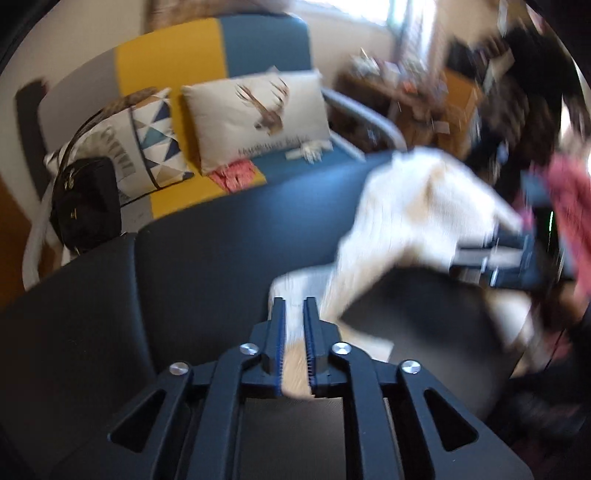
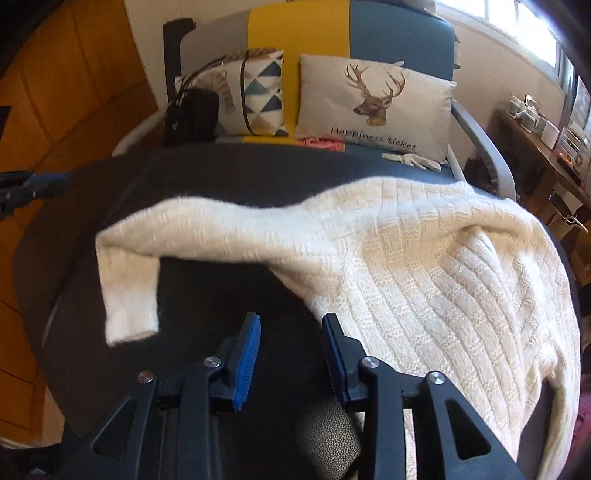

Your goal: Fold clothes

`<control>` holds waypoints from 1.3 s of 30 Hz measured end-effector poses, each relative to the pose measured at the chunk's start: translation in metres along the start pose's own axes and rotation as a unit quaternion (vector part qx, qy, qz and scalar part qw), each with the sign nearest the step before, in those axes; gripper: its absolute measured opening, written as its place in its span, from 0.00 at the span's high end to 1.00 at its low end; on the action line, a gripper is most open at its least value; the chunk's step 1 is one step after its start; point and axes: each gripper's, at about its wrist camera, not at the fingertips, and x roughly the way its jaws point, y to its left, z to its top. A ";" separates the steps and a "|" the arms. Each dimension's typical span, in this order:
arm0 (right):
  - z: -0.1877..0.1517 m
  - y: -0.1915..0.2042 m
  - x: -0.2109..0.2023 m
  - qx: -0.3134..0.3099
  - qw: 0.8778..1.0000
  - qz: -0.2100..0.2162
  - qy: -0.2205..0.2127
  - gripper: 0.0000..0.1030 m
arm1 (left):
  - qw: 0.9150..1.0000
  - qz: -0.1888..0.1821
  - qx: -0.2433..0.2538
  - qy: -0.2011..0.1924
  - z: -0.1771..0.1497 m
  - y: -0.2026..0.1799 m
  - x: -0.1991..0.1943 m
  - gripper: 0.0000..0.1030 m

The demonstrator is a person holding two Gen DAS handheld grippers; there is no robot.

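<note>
Left gripper (image 1: 294, 306) fingers pinch the white sweater (image 2: 424, 266); right gripper (image 2: 291, 325) fingers spread, empty.

Sunlit window (image 2: 517, 33) behind colour-blocked sofa (image 2: 399, 33), wooden panelling (image 2: 74, 92)

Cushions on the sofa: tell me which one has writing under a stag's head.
The pale rectangular deer cushion, on the sofa's blue side, reads "Happiness ticket". The geometric cushion beside it shows blue and tan triangles only.
</note>
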 end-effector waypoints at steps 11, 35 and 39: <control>-0.041 -0.018 0.016 0.080 0.996 0.016 0.025 0.66 | 0.998 -0.008 0.056 0.016 -0.021 0.006 0.030 0.59; -0.033 -0.046 0.021 -0.003 0.997 -0.007 0.078 0.63 | 0.977 -0.199 -0.066 -0.043 0.012 0.026 -0.020 0.96; -0.024 -0.030 0.042 -0.056 0.993 -0.057 0.089 0.63 | 0.970 -0.216 -0.091 -0.067 0.023 0.025 -0.042 0.96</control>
